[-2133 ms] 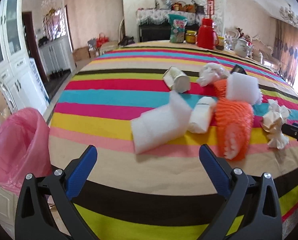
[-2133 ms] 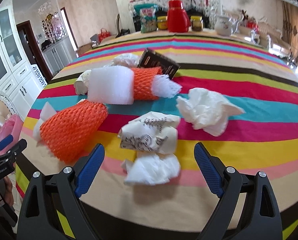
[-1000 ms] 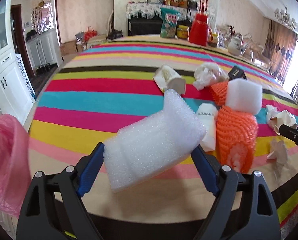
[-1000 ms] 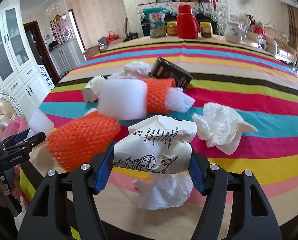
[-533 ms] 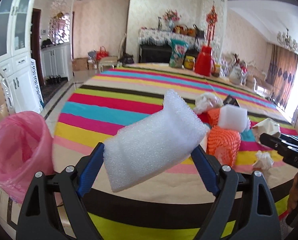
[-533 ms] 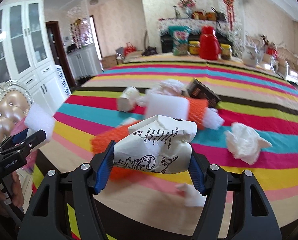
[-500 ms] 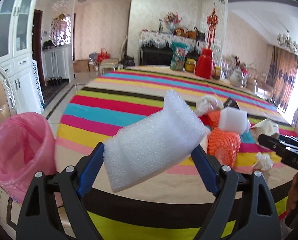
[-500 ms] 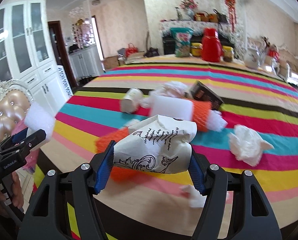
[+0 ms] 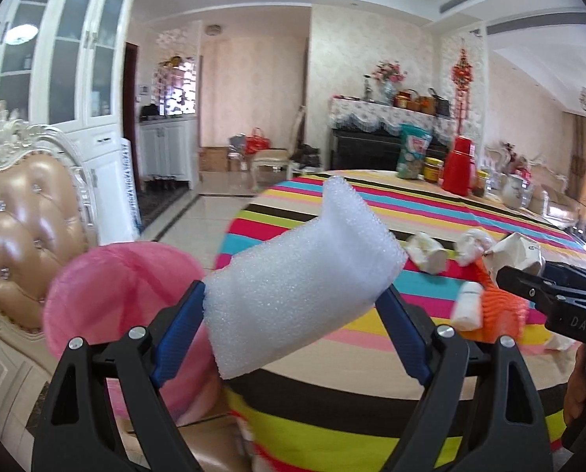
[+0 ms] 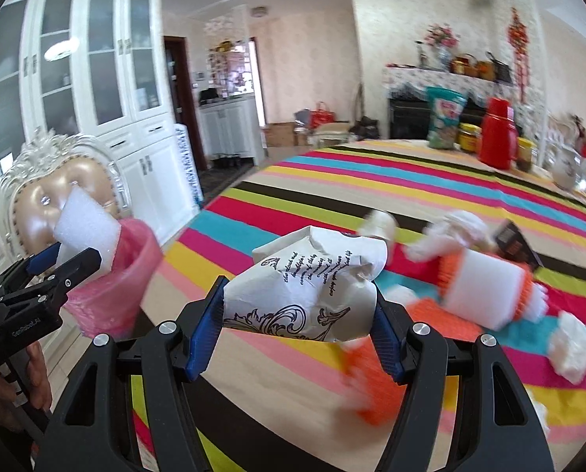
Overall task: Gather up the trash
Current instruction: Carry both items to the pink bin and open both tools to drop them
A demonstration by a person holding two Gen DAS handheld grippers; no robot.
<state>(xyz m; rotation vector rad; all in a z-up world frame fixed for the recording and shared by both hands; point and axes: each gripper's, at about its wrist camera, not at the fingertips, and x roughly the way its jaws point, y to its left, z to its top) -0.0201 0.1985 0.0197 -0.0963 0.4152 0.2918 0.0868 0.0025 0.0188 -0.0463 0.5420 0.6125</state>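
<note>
My left gripper (image 9: pixel 293 306) is shut on a white foam sheet (image 9: pixel 300 275) and holds it in the air off the table's left edge, beside the pink-lined trash bin (image 9: pixel 108 291). My right gripper (image 10: pixel 298 303) is shut on a crumpled printed paper bag (image 10: pixel 304 279) and holds it above the striped tablecloth (image 10: pixel 332 181). The right wrist view also shows the left gripper (image 10: pixel 53 263) with the foam (image 10: pixel 84 228) at the bin (image 10: pixel 123 275). On the table lie orange foam netting (image 10: pixel 489 279), a tissue wad (image 10: pixel 572 346) and a paper cup (image 9: pixel 426 251).
An ornate padded chair (image 9: pixel 21 212) stands behind the bin. White cabinets (image 10: pixel 96 90) line the left wall. A red thermos (image 10: pixel 497 137), jars and a snack bag (image 10: pixel 444 118) stand at the table's far end. A dark box (image 10: pixel 515 244) lies near the netting.
Both grippers closed on their items and lifted them off the table. Both have since swung left; the left gripper with the foam now sits beside the pink bin.
</note>
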